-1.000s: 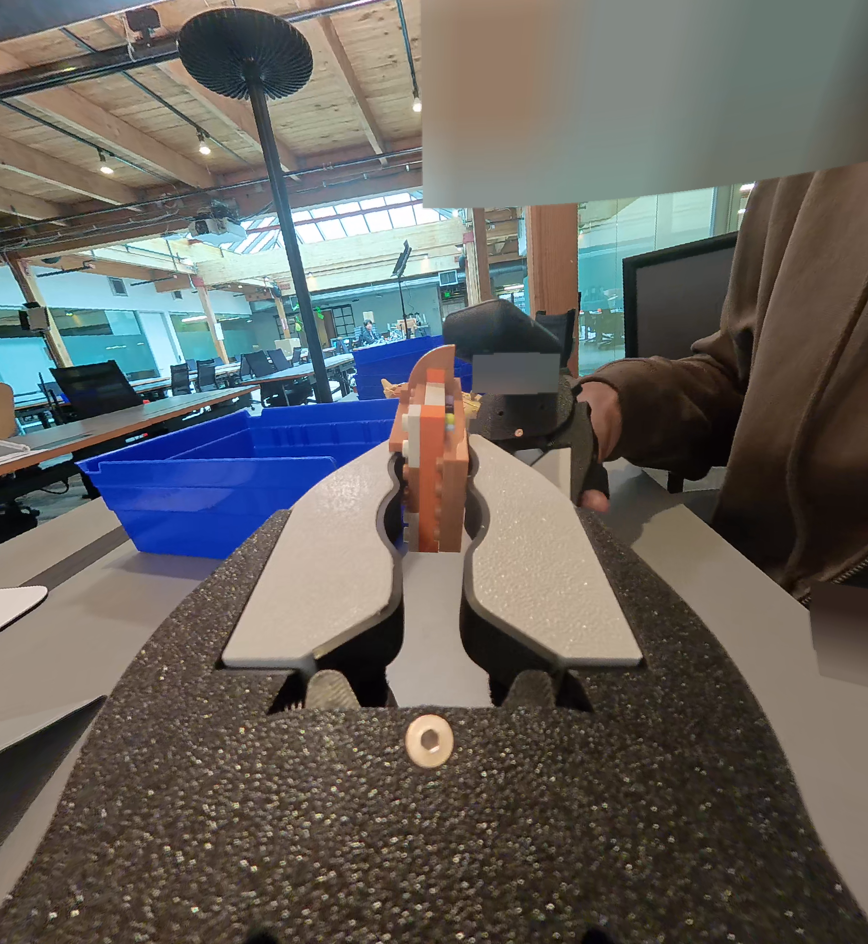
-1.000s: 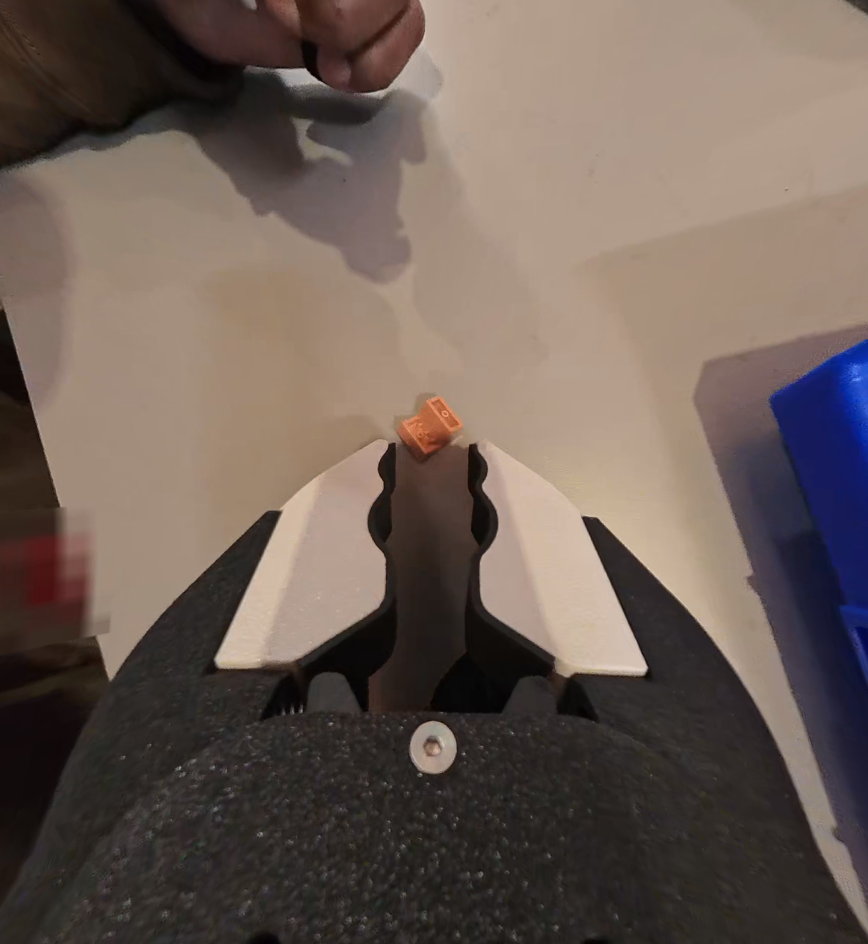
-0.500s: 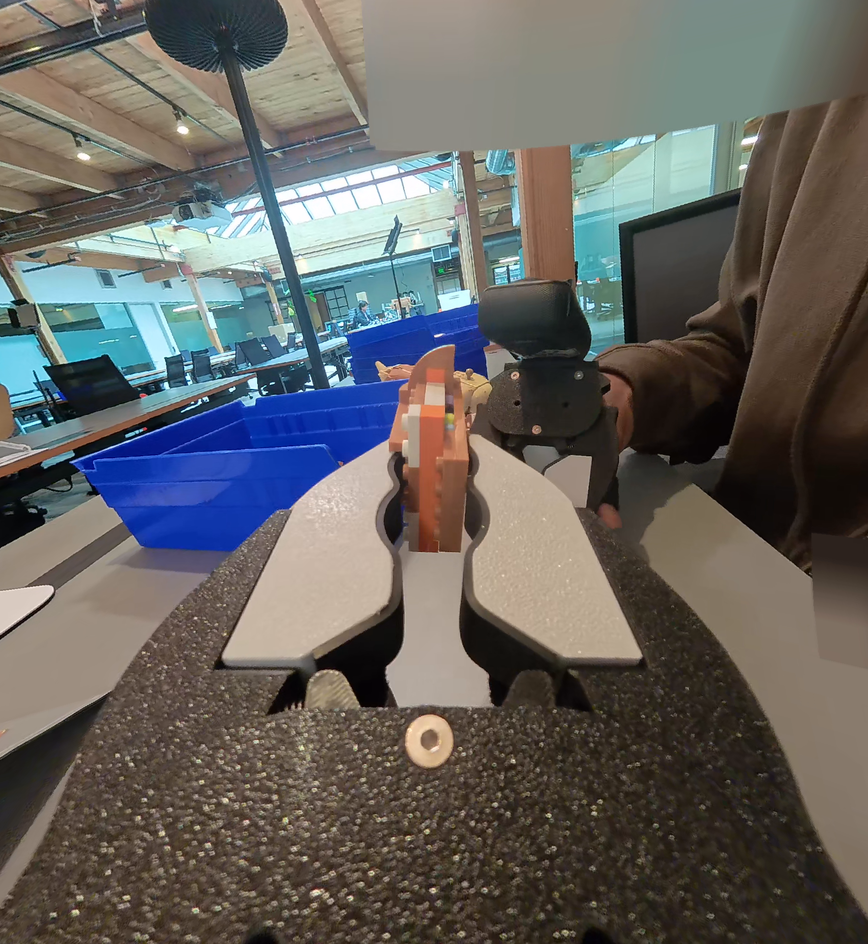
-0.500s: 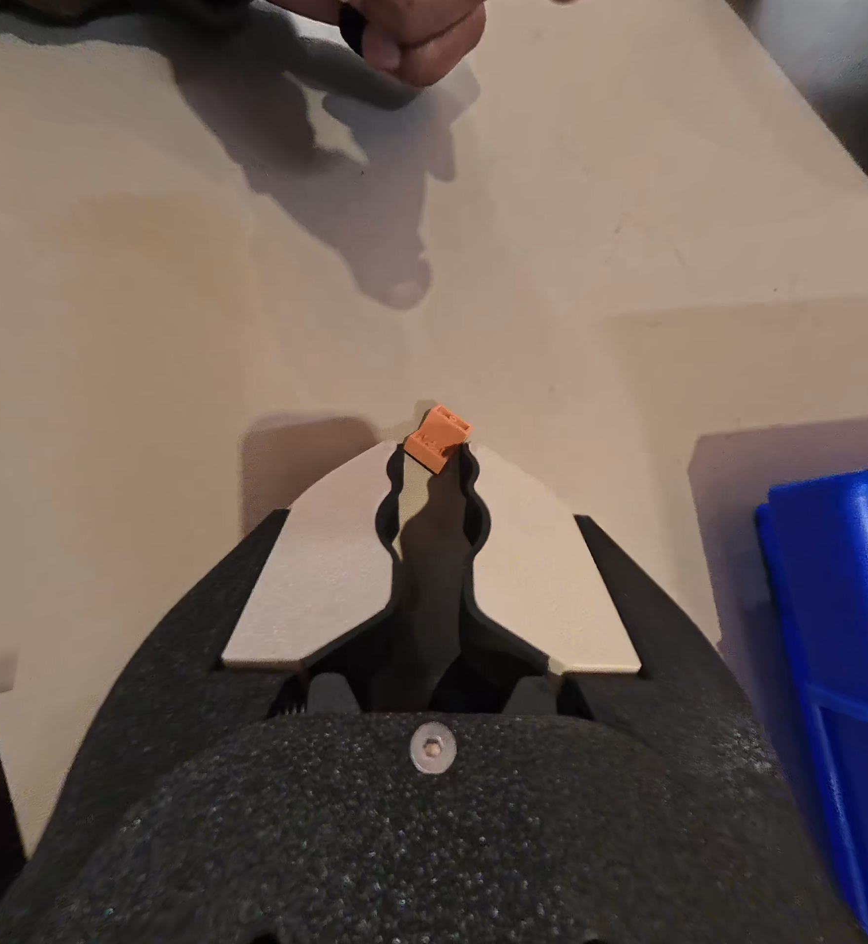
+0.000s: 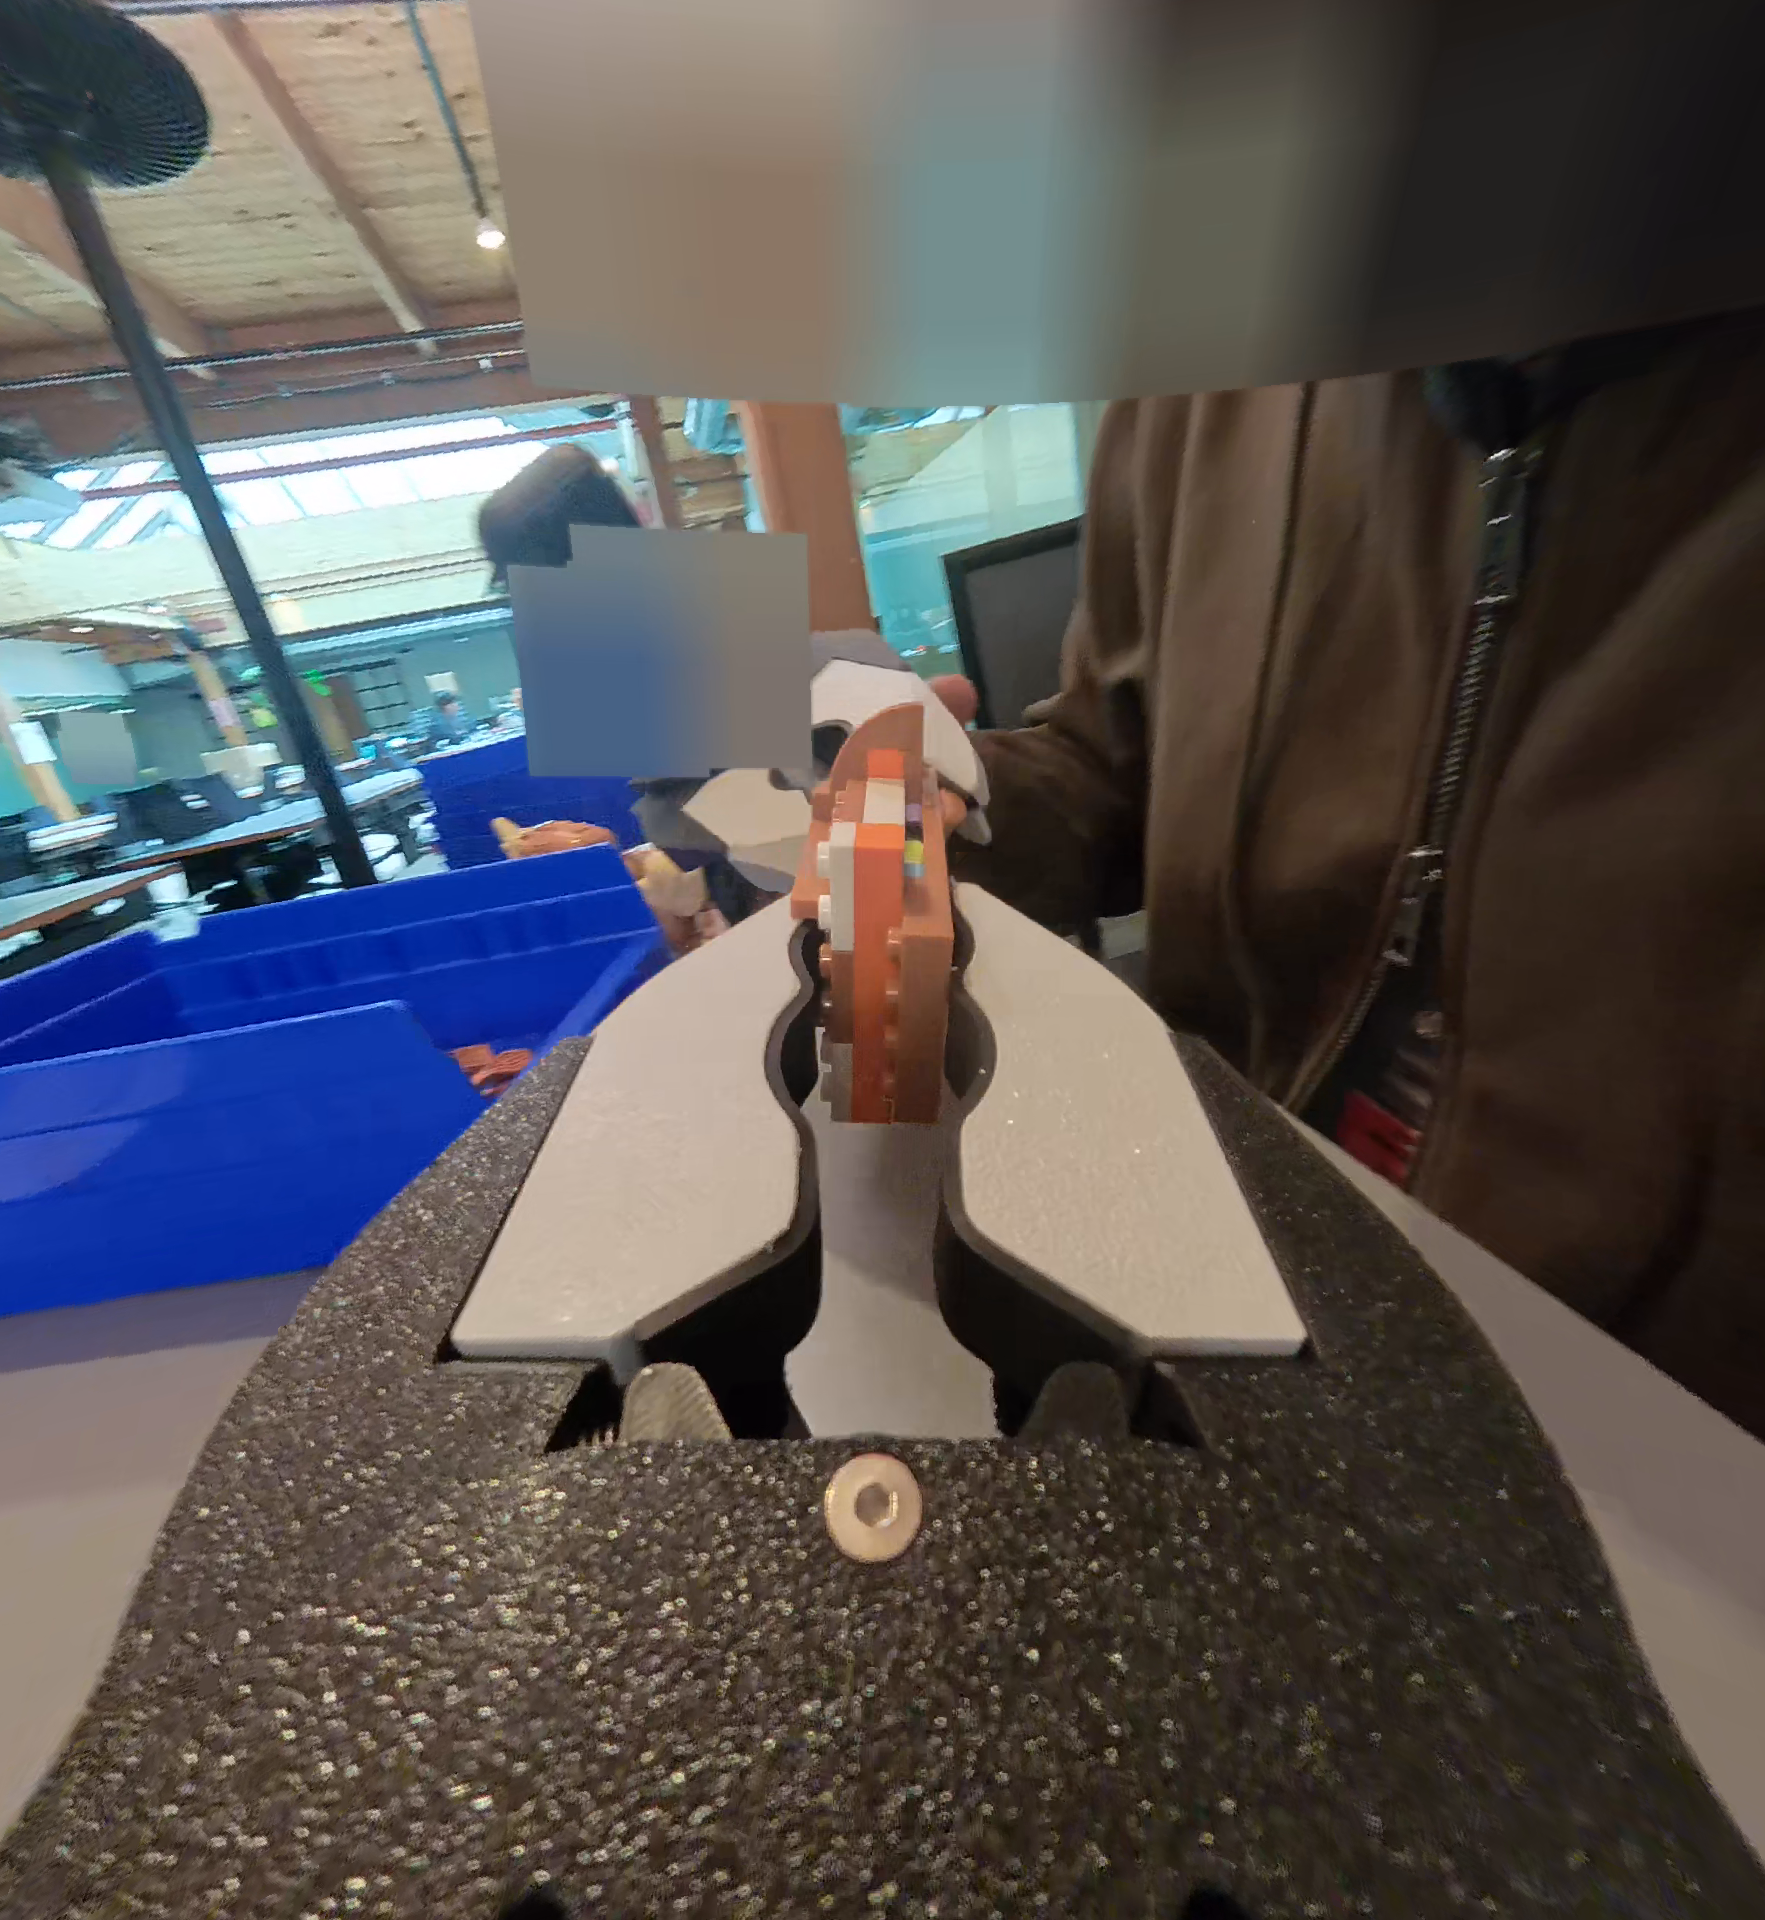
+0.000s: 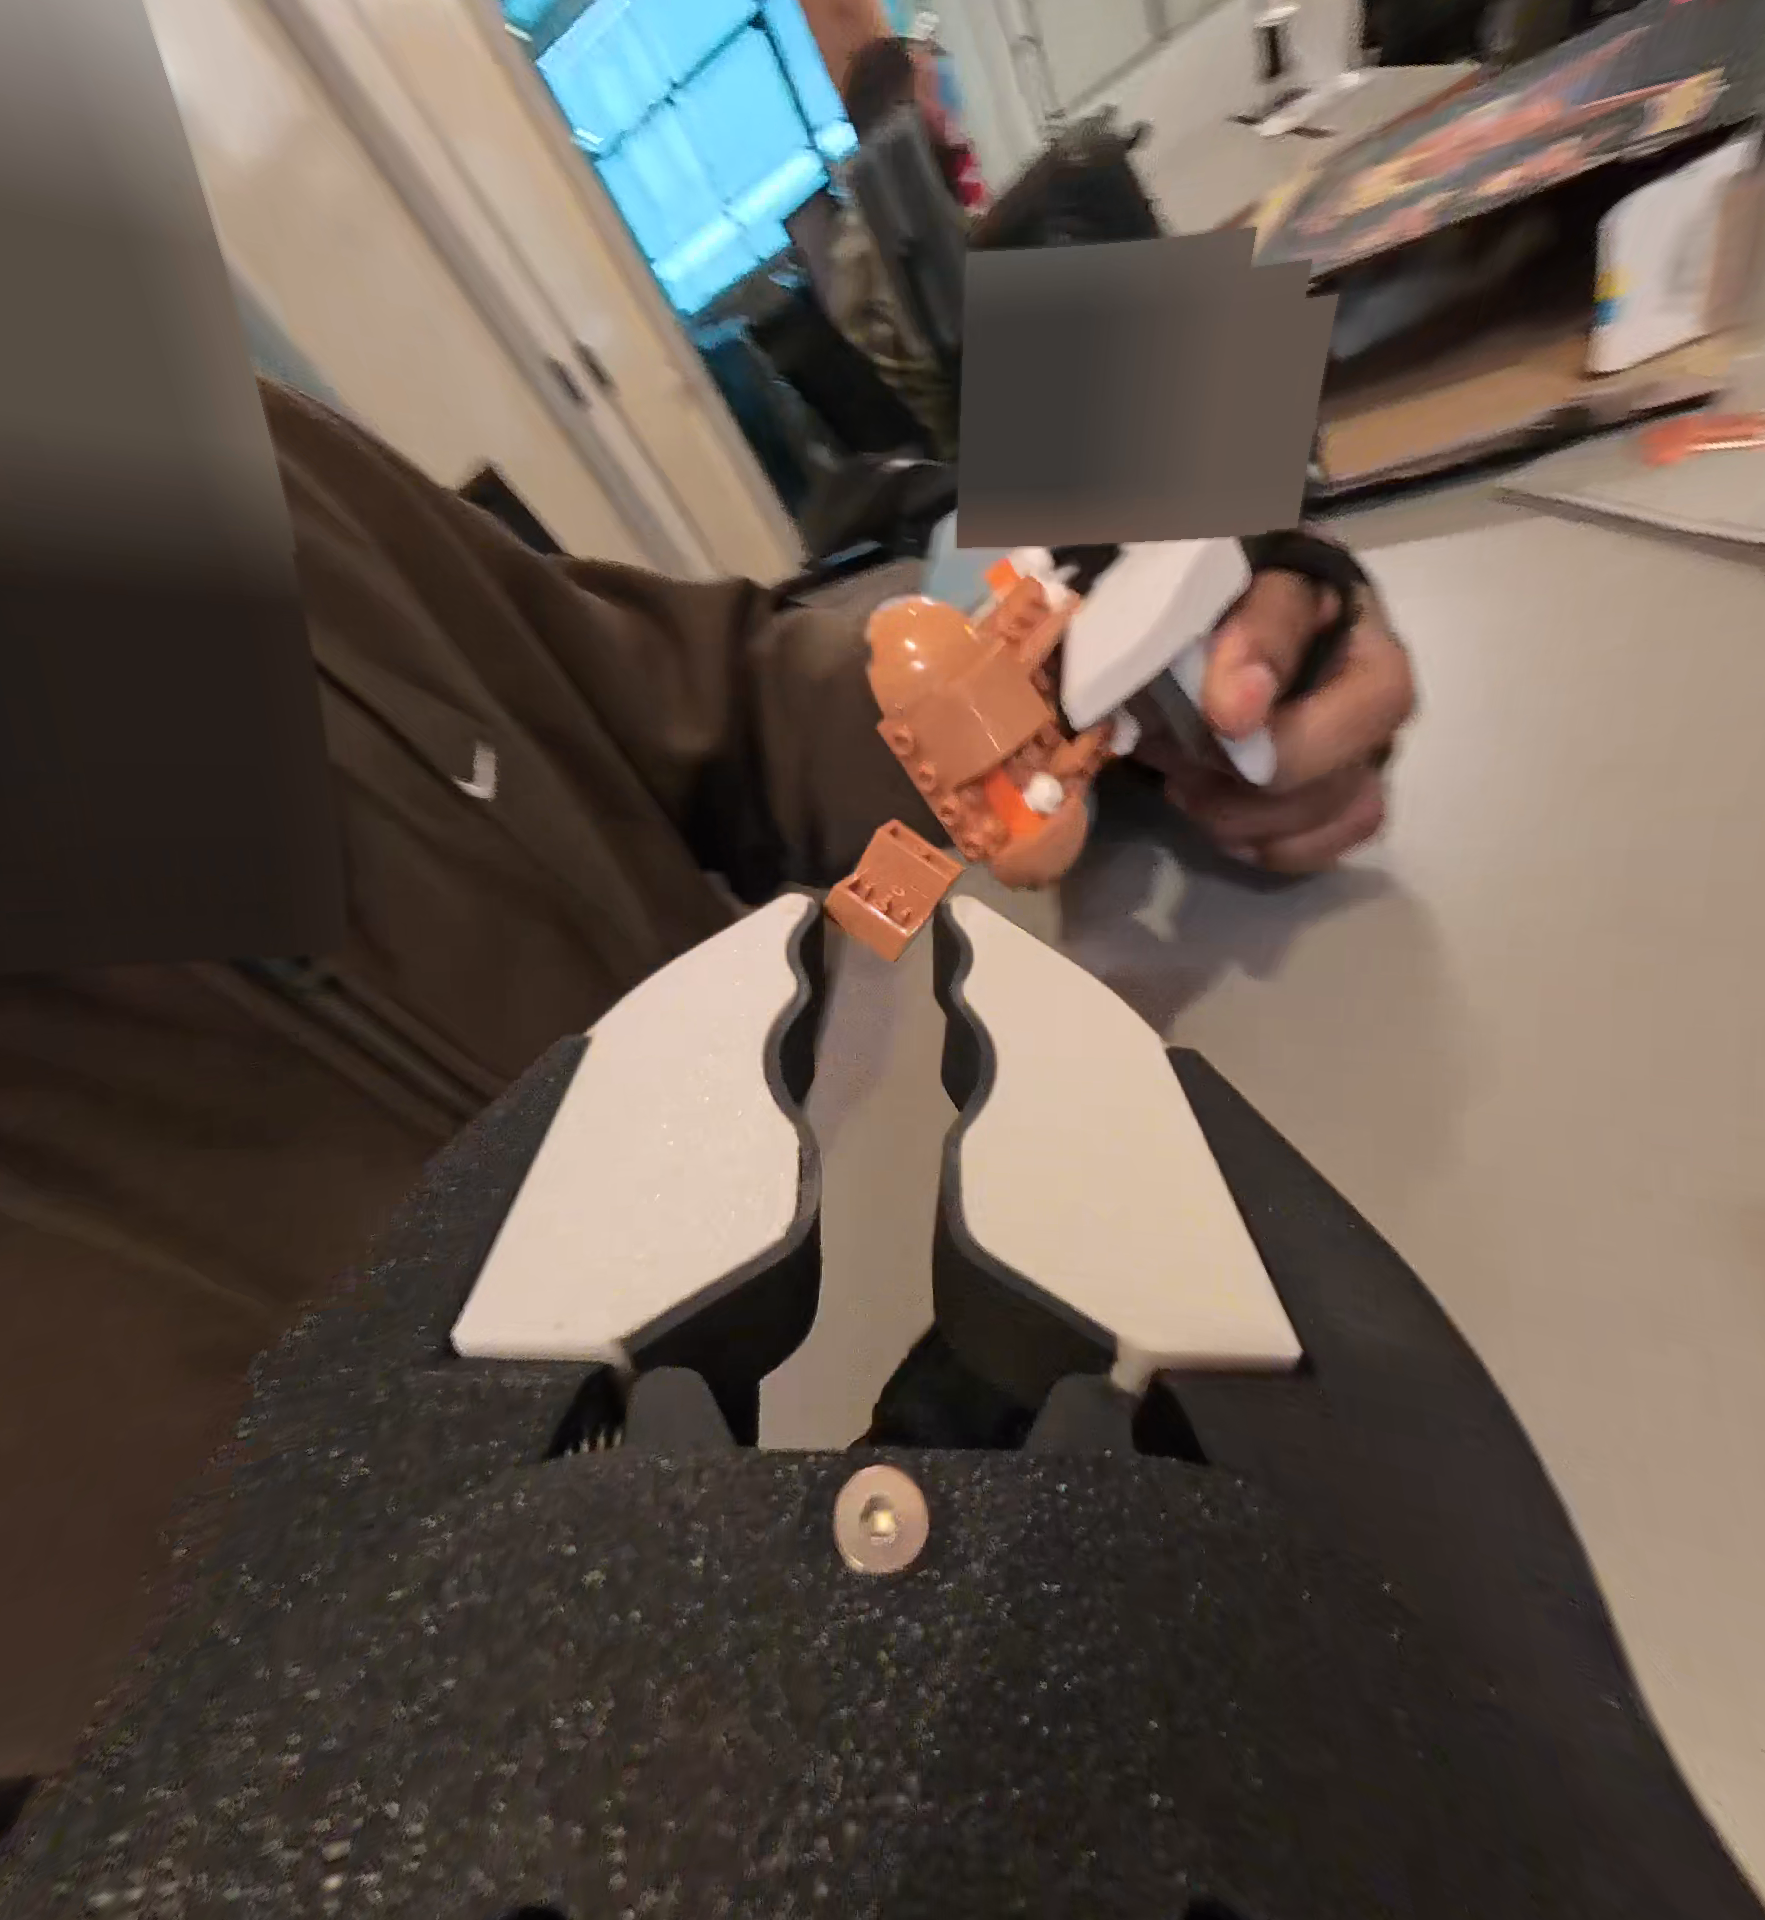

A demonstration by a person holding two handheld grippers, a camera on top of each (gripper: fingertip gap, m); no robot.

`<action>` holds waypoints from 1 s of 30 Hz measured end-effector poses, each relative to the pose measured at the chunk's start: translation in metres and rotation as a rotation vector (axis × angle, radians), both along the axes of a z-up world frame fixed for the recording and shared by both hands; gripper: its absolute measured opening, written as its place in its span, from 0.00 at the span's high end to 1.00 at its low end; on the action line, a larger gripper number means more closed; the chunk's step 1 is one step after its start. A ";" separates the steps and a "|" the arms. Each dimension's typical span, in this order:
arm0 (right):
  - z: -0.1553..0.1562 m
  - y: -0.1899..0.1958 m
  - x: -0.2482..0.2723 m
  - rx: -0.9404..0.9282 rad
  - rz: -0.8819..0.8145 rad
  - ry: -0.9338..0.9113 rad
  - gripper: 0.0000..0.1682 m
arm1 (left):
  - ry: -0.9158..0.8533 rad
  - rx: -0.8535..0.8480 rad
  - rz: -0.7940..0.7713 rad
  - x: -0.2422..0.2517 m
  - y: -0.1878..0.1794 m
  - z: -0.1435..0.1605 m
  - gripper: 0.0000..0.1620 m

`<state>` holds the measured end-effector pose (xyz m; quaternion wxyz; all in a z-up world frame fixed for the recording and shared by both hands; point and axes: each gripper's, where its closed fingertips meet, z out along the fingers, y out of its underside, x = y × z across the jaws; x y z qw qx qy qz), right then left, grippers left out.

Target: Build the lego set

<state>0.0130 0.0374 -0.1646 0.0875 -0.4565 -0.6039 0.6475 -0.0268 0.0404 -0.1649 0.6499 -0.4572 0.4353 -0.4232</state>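
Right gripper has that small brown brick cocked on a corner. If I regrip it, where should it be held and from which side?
Hold the brick by two opposite flat side walls, squarely, coming along the right gripper fingers' line. It sits diamond-wise now, pinched near its corners at the very tips, which looks likely to twist. Leave the recessed underside free to press onto the model in the left gripper.

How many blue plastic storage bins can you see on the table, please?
2: the nearer blue plastic bin at left, the second bin directly behind it. More may be hidden.
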 end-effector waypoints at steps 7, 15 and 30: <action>0.010 -0.018 -0.002 -0.179 0.145 -0.055 0.88 | -0.033 -0.050 -0.151 0.005 -0.018 0.000 0.87; -0.008 -0.017 0.007 -0.163 0.188 -0.152 0.88 | 0.027 -0.008 -0.152 0.009 -0.023 -0.002 0.87; -0.034 -0.032 0.028 -0.009 0.381 -0.292 0.88 | 0.335 0.172 -0.124 0.034 -0.042 -0.023 0.87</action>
